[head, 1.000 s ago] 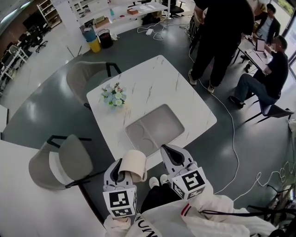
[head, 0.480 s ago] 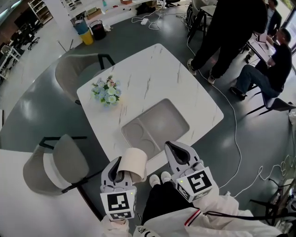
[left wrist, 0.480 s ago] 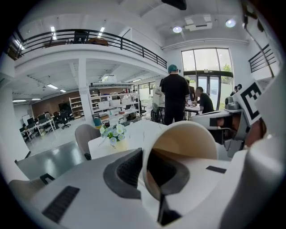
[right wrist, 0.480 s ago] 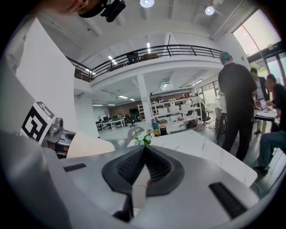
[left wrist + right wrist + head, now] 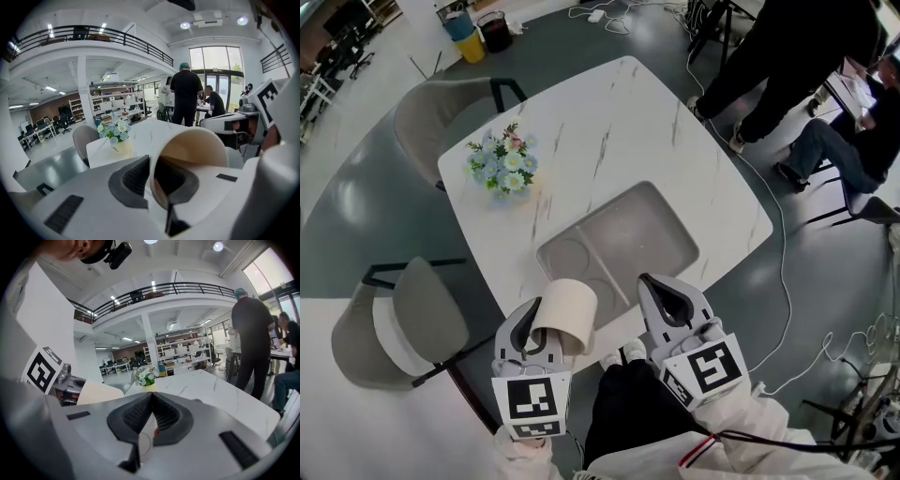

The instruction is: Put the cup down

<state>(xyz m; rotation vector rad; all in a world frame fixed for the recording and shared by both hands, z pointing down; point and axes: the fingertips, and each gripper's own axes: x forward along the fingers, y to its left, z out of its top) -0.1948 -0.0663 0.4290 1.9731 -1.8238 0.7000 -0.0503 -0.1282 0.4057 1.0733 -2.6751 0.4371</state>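
Note:
A cream paper cup (image 5: 567, 313) lies tilted on its side in my left gripper (image 5: 540, 332), whose jaws are shut on its rim wall, one pad inside and one outside. It hangs over the near edge of the white marble table (image 5: 609, 122), just short of the grey compartment tray (image 5: 649, 225). In the left gripper view the cup (image 5: 194, 157) opens towards the camera between the pads of the left gripper (image 5: 152, 164). My right gripper (image 5: 664, 292) is beside it, shut and empty; its pads meet in the right gripper view (image 5: 151, 399), where the cup (image 5: 96, 392) shows at the left.
A small pot of blue and white flowers (image 5: 501, 167) stands on the table's far left part. Grey chairs (image 5: 420, 314) (image 5: 431, 117) stand at the left sides. People stand and sit beyond the far right corner (image 5: 787, 56), and a cable (image 5: 778, 244) runs over the floor.
Both grippers and the view have moved forward towards the table; the cup now hangs over its near edge. The grip on the cup is unchanged.

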